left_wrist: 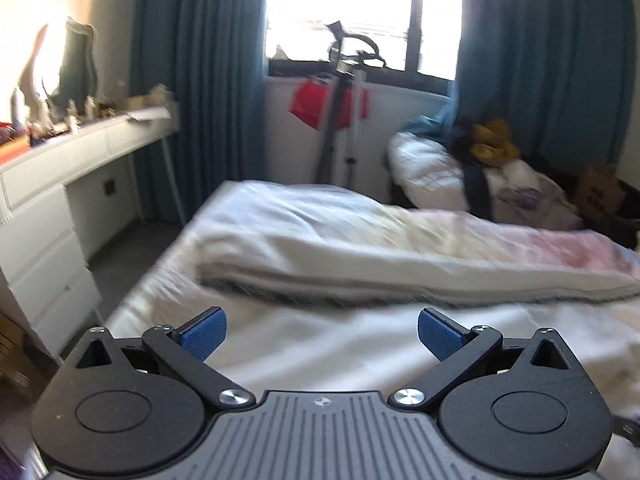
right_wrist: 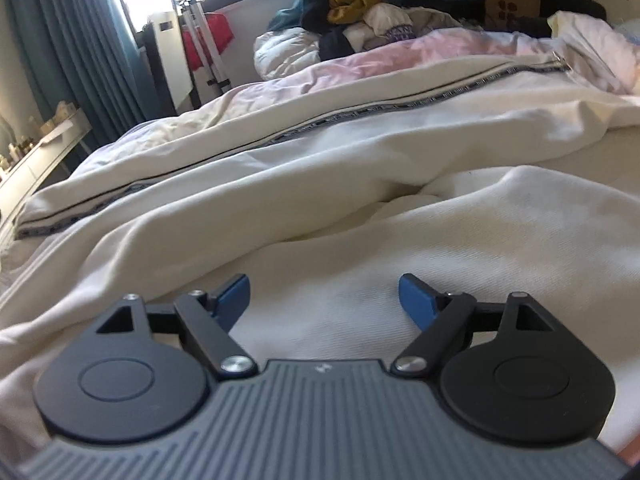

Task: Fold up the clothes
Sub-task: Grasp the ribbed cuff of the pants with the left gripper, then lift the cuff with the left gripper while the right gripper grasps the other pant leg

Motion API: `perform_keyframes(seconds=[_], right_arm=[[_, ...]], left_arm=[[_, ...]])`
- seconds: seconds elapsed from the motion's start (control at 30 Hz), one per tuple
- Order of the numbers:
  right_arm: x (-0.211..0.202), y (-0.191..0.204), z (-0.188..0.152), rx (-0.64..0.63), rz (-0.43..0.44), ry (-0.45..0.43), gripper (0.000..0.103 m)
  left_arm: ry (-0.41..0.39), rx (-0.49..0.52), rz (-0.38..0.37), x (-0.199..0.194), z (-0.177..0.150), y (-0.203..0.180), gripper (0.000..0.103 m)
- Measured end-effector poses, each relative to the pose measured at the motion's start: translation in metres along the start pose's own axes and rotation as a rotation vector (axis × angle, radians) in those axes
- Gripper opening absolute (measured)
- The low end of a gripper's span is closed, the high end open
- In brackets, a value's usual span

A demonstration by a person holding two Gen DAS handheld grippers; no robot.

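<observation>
A cream-white garment with a dark patterned zipper band [right_wrist: 360, 112] lies stretched across the bed; it also shows in the left wrist view [left_wrist: 360, 256], blurred. My left gripper [left_wrist: 322, 336] is open and empty, held above the white sheet short of the garment's near edge. My right gripper [right_wrist: 324, 300] is open and empty, low over a loose cream fold of fabric [right_wrist: 460, 232]. The blue pads [right_wrist: 234, 294] touch nothing.
A pile of clothes and a white duvet [left_wrist: 472, 160] sits at the far end of the bed. A white dresser [left_wrist: 44, 208] stands at left. A stand with red cloth [left_wrist: 340, 108] is by the window. A paper bag [right_wrist: 512, 0] stands behind the bed.
</observation>
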State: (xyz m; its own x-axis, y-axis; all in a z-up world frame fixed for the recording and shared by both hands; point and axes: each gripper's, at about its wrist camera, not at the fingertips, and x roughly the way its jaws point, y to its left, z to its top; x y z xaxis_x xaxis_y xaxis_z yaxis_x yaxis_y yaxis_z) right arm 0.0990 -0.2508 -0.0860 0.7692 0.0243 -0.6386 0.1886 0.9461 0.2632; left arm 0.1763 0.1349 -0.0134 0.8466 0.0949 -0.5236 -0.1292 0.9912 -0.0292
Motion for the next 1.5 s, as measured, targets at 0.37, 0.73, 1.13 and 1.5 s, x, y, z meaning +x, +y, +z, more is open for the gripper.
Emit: perform_keyframes(seconds=[0.37, 0.73, 1.13, 1.5], right_arm=[[0.025, -0.016, 0.009, 0.071, 0.002, 0.011, 0.086], [0.03, -0.012, 0.01, 0.051, -0.018, 0.005, 0.085], [0.028, -0.017, 0.012, 0.075, -0.006, 0.0, 0.083], [0.029, -0.014, 0.014, 0.053, -0.004, -0.004, 0.086]], left_arm=[[0.225, -0.121, 0.036, 0.132, 0.056, 0.101, 0.102], [0.214, -0.137, 0.053, 0.161, 0.052, 0.103, 0.062], [0.168, -0.134, 0.167, 0.19, 0.102, 0.082, 0.042], [0.205, -0.223, 0.133, 0.172, 0.079, 0.105, 0.088]])
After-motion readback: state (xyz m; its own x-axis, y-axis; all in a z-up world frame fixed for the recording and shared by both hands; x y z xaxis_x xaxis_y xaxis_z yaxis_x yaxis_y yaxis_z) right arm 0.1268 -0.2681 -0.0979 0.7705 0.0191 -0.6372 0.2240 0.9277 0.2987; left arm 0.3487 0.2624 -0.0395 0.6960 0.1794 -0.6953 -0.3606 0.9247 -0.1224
